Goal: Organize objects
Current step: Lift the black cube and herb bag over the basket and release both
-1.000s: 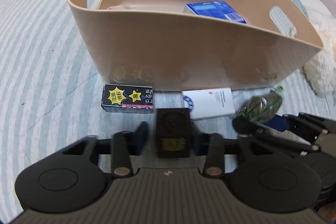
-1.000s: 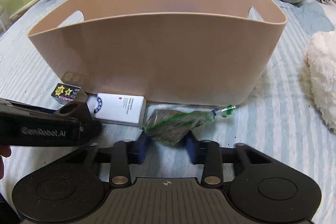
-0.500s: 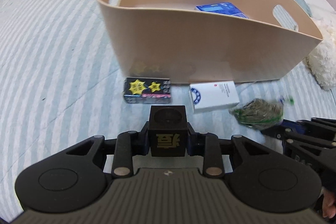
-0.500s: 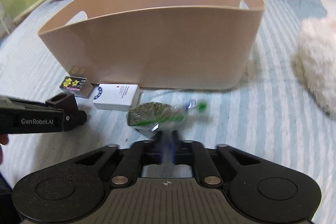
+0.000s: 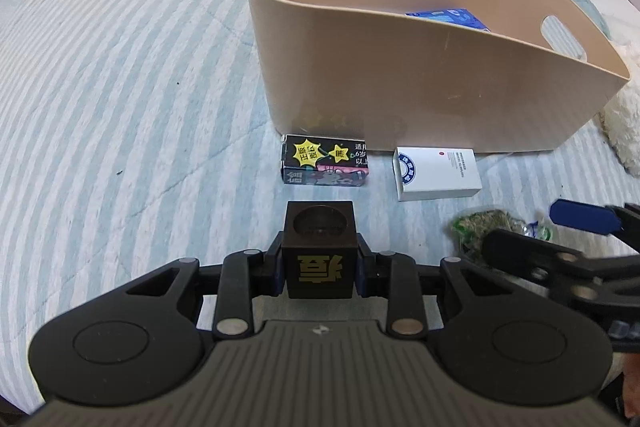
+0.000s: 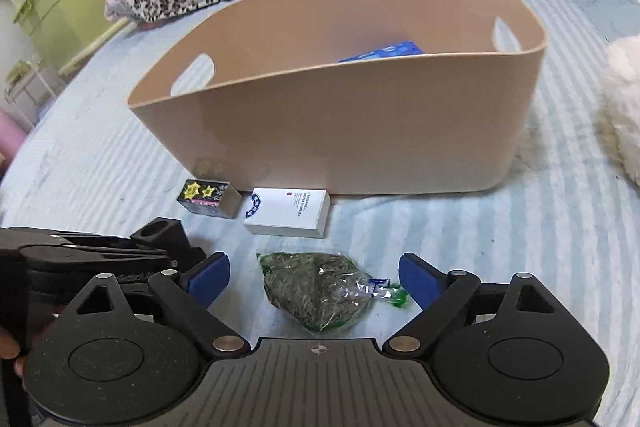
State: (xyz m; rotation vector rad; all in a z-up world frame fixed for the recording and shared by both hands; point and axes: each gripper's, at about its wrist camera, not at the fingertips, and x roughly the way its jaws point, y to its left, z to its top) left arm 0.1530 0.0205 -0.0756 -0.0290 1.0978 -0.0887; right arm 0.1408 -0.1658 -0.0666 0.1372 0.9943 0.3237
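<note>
Left gripper [image 5: 319, 263]: fingers clamped on one dark cube [image 5: 319, 251] with a round hollow on top, held above the striped bedcover [image 5: 120, 99]. Right gripper [image 6: 314, 277]: fingers spread wide, one clear bag of green-grey dried stuff [image 6: 320, 287] lying between them on the cover. Beyond: two small boxes side by side, one black box [image 5: 325, 159], one white box [image 5: 436, 173], both just before one beige tub [image 5: 420, 79]. Inside the tub, one blue packet [image 5: 452, 17].
</note>
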